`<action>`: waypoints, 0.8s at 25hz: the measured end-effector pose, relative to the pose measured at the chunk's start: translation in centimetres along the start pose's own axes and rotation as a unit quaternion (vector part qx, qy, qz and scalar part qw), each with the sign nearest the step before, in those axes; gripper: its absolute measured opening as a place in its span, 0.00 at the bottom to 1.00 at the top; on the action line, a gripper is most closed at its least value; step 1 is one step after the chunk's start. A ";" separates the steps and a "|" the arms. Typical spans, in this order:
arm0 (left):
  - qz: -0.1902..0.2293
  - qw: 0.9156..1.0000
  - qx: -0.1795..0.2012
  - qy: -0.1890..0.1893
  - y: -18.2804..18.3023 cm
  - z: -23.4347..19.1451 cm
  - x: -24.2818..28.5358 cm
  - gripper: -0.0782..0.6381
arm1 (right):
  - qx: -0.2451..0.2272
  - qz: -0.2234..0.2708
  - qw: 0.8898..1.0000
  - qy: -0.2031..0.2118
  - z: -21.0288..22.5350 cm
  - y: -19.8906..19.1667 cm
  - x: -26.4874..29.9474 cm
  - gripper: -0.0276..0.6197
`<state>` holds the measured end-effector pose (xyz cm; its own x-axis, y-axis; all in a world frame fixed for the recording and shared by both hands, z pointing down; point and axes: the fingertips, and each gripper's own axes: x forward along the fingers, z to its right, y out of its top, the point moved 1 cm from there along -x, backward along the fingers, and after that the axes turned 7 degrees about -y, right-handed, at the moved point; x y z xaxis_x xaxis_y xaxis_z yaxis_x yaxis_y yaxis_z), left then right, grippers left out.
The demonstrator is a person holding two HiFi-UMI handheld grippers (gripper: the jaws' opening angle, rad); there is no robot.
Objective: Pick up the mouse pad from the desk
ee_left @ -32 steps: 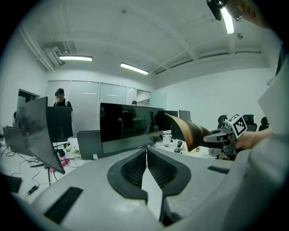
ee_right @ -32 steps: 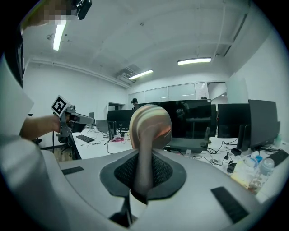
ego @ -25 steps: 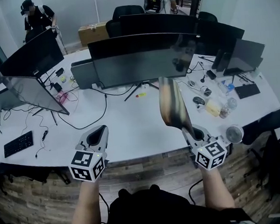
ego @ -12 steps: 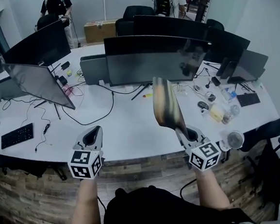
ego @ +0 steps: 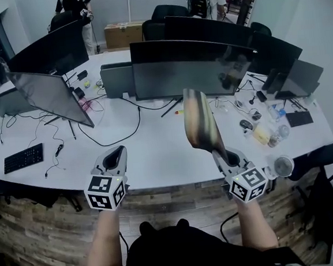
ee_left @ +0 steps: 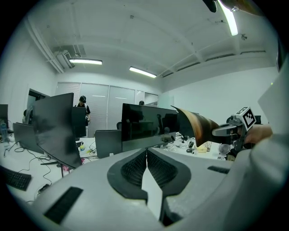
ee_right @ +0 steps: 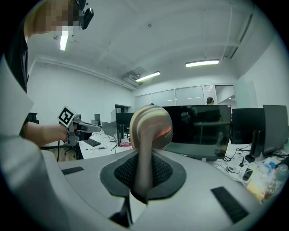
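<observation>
The mouse pad (ego: 199, 124), brown and tan with a dark edge, stands upright in the air above the white desk (ego: 157, 159). My right gripper (ego: 222, 152) is shut on its lower edge. In the right gripper view the pad (ee_right: 151, 128) rises from between the pads of that gripper (ee_right: 145, 153) and curls over at the top. My left gripper (ego: 115, 154) hovers over the desk's front edge, well to the left of the pad. Its jaws (ee_left: 146, 151) meet at the tips with nothing between them. The left gripper view shows the pad (ee_left: 198, 128) at the right.
Several dark monitors (ego: 190, 69) stand across the desk behind both grippers, with cables around their feet. A keyboard (ego: 23, 158) lies at the far left. A small fan (ego: 282, 165) and clutter (ego: 259, 130) sit at the right. People stand at the back of the room.
The head view has swung, so the desk sits differently in the picture. Both grippers have drifted a little along the desk front. The pad stays upright in the right gripper.
</observation>
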<state>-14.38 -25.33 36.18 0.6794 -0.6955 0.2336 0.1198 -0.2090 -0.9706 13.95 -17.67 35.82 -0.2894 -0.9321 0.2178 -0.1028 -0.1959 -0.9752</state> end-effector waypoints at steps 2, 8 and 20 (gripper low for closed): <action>-0.002 1.000 0.003 -0.001 0.1 0.2 -0.2 0.13 | -0.001 0.002 1.000 0.001 -0.2 0.0 -0.1 0.09; -0.004 1.000 -0.001 0.002 -0.2 0.5 -1.0 0.13 | 0.017 0.012 1.000 0.004 -0.8 0.0 -0.4 0.09; -0.003 1.000 0.003 -0.007 -0.1 0.5 -1.3 0.13 | 0.023 0.016 1.000 -0.009 -1.0 0.2 -0.6 0.09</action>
<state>-14.92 -24.06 35.93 0.6886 -0.6844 0.2396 0.1288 -0.2096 -0.9693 13.12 -16.86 35.54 -0.2741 -0.9434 0.1867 -0.0493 -0.1800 -0.9824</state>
